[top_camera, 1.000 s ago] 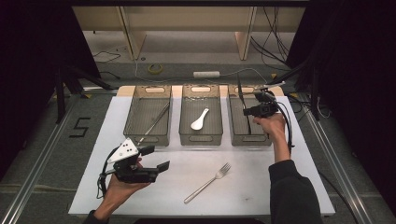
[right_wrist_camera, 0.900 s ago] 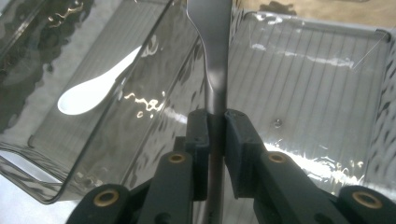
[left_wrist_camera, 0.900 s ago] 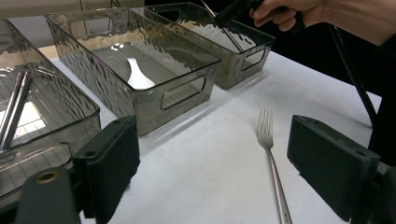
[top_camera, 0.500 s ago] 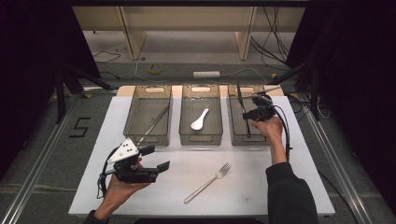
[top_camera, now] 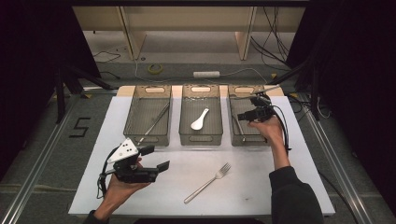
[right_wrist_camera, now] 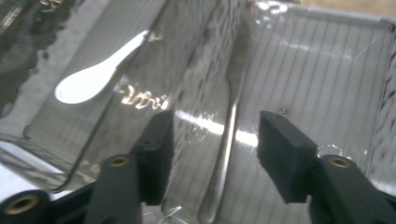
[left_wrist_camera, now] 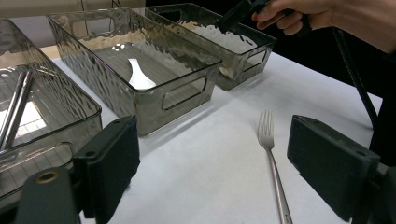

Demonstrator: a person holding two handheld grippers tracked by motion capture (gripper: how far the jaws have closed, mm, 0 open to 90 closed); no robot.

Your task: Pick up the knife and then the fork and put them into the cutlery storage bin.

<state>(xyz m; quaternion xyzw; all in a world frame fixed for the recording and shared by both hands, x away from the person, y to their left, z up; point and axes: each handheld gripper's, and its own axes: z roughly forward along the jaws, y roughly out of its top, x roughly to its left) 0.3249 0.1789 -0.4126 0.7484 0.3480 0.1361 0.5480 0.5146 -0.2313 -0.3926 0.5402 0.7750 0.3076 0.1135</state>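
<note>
Right gripper (top_camera: 243, 115): held over the right-hand bin (top_camera: 248, 138) at the far right of the bench (top_camera: 261, 186); its fingers have just been opening and now stand apart, pressing on nothing.
Metal utensil (right_wrist_camera: 224, 149): lies on the ribbed floor of the right-hand bin, seen between and below the right gripper's parted fingers in the right gripper view; its handle runs toward the camera, and what kind of utensil it is cannot be told from the blur. In the high view it shows as a thin bright bar (top_camera: 240, 127) along the bin's left side.
Left gripper (top_camera: 152, 161): held low over the near left of the bench, pointing toward the right; fingers wide apart with nothing between them.
Fork (top_camera: 208, 182): loose on the white bench surface, near the front centre, tines toward the bins; in the left gripper view it lies ahead between the two open fingers, well short of them.
Middle bin (top_camera: 201, 139): holds a white spoon (top_camera: 199, 120), bowl toward the person.
Left-hand bin (top_camera: 150, 138): holds long metal sticks (top_camera: 154, 122) lying slantwise.
Bins: three clear, rippled-wall trays in a row at the far edge, just beside one another.
Person: bare left hand (top_camera: 119, 191), dark sleeve (top_camera: 294, 196) on the right arm.
</note>
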